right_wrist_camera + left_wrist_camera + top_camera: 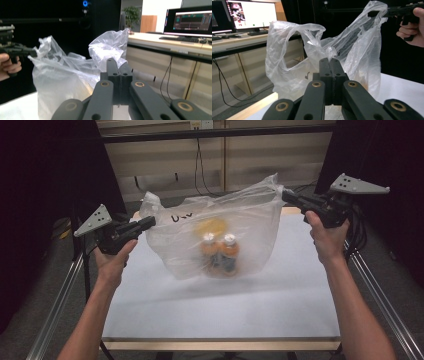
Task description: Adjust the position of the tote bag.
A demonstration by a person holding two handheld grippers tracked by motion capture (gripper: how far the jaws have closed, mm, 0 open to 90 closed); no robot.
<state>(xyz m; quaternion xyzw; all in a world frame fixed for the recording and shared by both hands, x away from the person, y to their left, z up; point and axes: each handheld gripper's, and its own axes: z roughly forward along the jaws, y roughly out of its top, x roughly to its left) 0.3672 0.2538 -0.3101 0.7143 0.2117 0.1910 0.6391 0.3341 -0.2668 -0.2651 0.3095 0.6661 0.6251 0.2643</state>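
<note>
Bottle [221, 254] labels blurred through plastic bag [250, 220]; yellow item [211, 226] inside unidentifiable.

thin glossy translucent plastic bag [220, 227]

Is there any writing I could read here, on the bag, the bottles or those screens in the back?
Plastic bag: black handwritten marks near its top edge, partly creased; roughly "U" and a few more strokes, not readable.
Two orange bottles inside the bag: labels blurred through the plastic, unreadable.
Monitor in the left gripper view: picture and white window, text too small.
Monitor in the right gripper view: coloured panels, text too small.
Nothing can be quoted with confidence.
</note>
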